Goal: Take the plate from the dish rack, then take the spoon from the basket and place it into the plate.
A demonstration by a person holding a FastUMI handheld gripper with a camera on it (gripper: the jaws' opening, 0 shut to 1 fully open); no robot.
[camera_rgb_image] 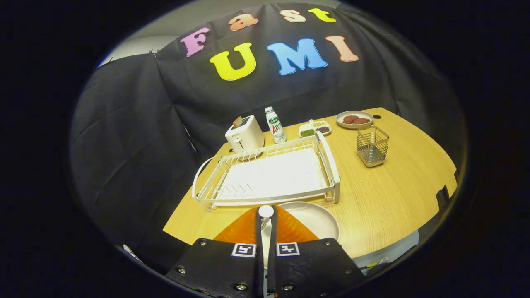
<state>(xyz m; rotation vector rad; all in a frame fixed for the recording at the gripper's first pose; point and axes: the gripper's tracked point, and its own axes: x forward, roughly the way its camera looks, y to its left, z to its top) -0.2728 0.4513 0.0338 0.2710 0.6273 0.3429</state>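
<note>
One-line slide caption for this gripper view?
Gripper shut on the spoon above the plate, which lies on the table before the emptied dish rack.

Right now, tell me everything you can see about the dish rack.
The dish rack is a white wire frame with a looped handle at each end, a row of upright prongs and a pale flat tray inside. It looks empty. It stands level on the wooden table, beyond the tongs, with the plate just in front.

The handheld two-finger gripper [266, 215] has black textured plates with silver screws, each bearing a square black-and-white marker near the narrow central gap
</note>
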